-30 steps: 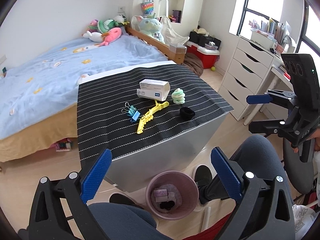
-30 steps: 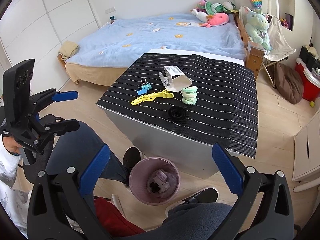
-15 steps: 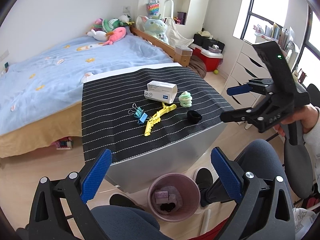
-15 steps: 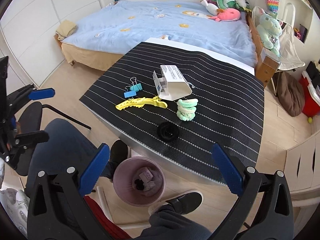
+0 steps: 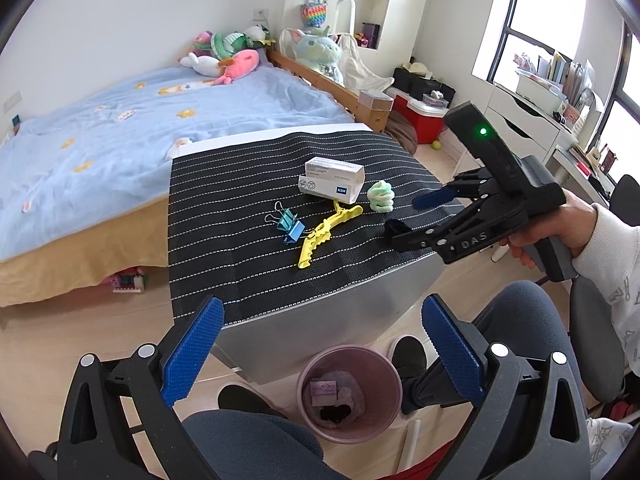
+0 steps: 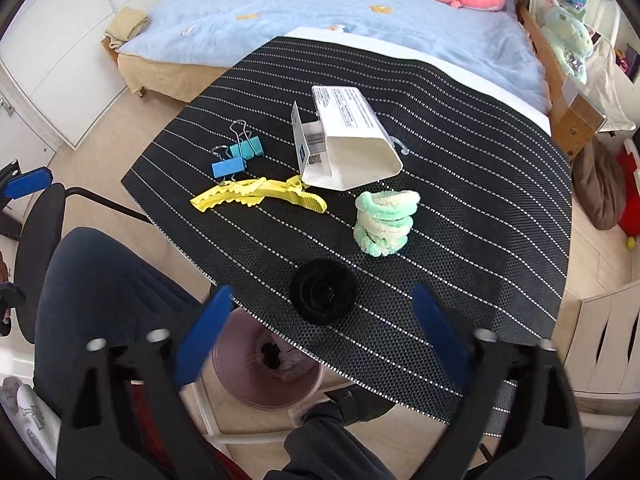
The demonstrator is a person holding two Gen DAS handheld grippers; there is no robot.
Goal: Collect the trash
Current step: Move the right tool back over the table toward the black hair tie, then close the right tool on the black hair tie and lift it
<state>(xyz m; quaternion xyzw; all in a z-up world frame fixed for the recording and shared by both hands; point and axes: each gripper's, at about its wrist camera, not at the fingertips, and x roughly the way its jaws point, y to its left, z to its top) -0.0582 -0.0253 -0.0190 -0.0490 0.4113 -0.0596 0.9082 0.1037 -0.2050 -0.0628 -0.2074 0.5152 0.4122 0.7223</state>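
black scrunchie (image 6: pixel 323 297) at the near edge of the striped table mat (image 6: pixel 480 208), between the right gripper's closing fingers.

right gripper (image 6: pixel 322 322) points down over the scrunchie, its blue pads on either side and not touching it yet. left gripper (image 5: pixel 322 354) hangs nearer the person's lap, spread wide and empty. on the mat farther back lie a green and white scrunchie (image 6: pixel 385 222), a yellow hair clip (image 6: pixel 260 198), two blue binder clips (image 6: pixel 236 156) and a white box (image 6: pixel 348 138). pink bin (image 5: pixel 350 392) stands on the floor under the near table edge, with scraps inside.
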